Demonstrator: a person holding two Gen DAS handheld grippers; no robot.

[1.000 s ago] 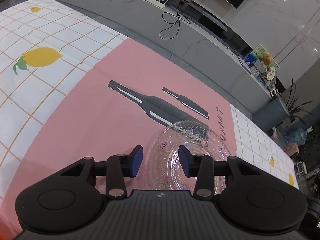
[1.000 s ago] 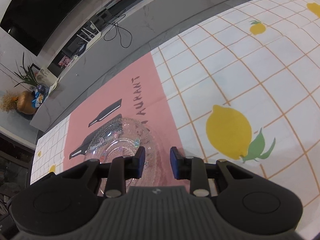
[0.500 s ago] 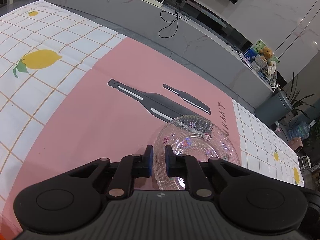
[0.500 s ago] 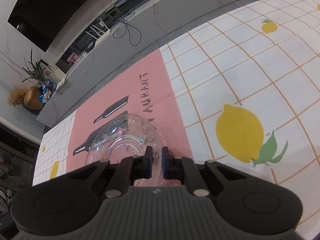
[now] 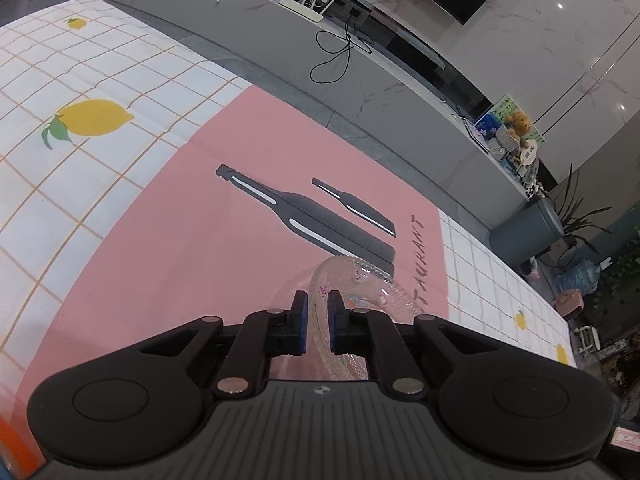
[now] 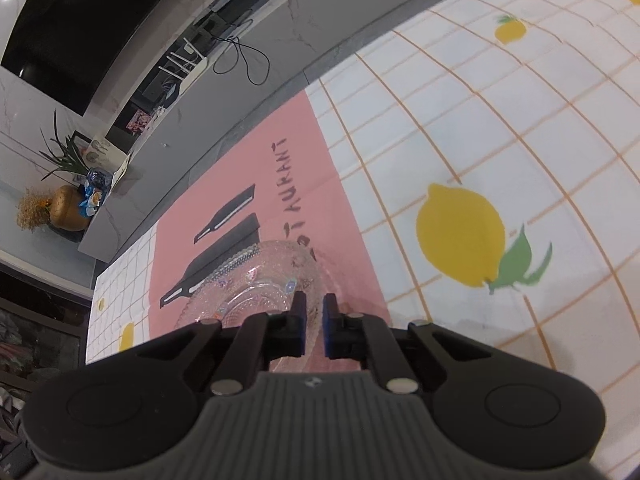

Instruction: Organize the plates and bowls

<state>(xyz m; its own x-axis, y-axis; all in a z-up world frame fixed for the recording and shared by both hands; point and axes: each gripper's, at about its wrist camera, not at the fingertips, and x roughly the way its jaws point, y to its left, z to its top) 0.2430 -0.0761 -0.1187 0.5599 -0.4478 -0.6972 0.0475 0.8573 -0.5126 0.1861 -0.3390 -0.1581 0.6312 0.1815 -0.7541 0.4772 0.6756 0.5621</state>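
Pink mat (image 5: pixel 192 248) on lemon-print cloth (image 6: pixel 500 128) | grey ledge (image 5: pixel 400 108) behind | both jaws clamp glass plate (image 6: pixel 256 280), seemingly tilted

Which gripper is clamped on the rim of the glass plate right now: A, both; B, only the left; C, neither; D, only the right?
A: the left gripper and the right gripper each have their jaws pinched on the glass plate rim.

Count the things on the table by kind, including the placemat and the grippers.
Clear patterned glass plate: 1
Pink rectangular placemat with black bottle print: 1
Black two-finger gripper: 2, left gripper and right gripper
Total: 4
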